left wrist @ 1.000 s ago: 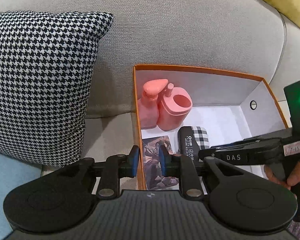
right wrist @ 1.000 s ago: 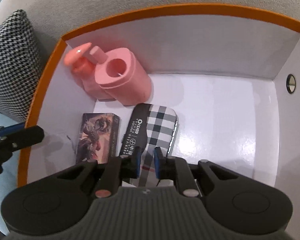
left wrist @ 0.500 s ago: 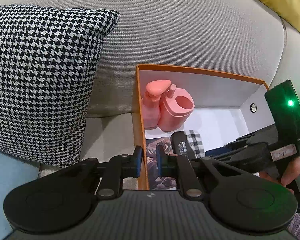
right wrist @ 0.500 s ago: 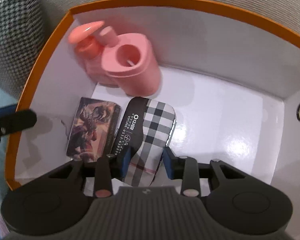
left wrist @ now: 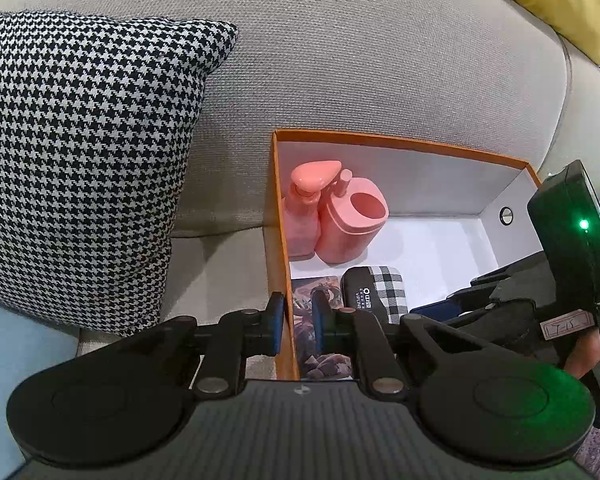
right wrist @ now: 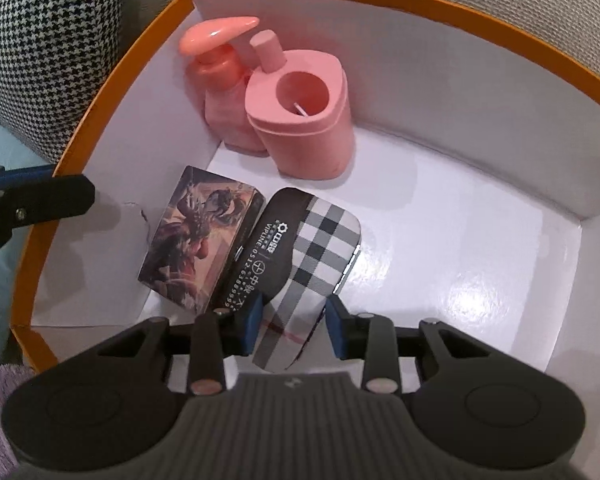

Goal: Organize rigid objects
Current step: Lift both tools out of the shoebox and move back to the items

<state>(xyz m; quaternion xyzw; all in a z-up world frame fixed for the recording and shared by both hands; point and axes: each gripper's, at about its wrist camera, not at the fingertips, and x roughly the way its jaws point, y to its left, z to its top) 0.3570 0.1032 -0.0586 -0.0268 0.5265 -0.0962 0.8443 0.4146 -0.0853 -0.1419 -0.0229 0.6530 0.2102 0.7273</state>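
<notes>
The orange cardboard box with white inside (right wrist: 100, 92) holds the black-and-white checked flat case (right wrist: 300, 256). The right gripper (right wrist: 294, 330) straddles the case's near end, pads apart from it. The left gripper (left wrist: 294, 328) is closed on the box's left wall.

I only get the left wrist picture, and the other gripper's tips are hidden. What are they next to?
Observer: Inside the orange box, the right gripper has its jaws on either side of the near end of the plaid case. The pads apparently aren't squeezing it.
Child: Is the pink holder empty?
Observer: No, a thin white stick shows inside its hole.
Child: What else is written on the case?
Observer: A row of digits runs along its black strip.
</notes>
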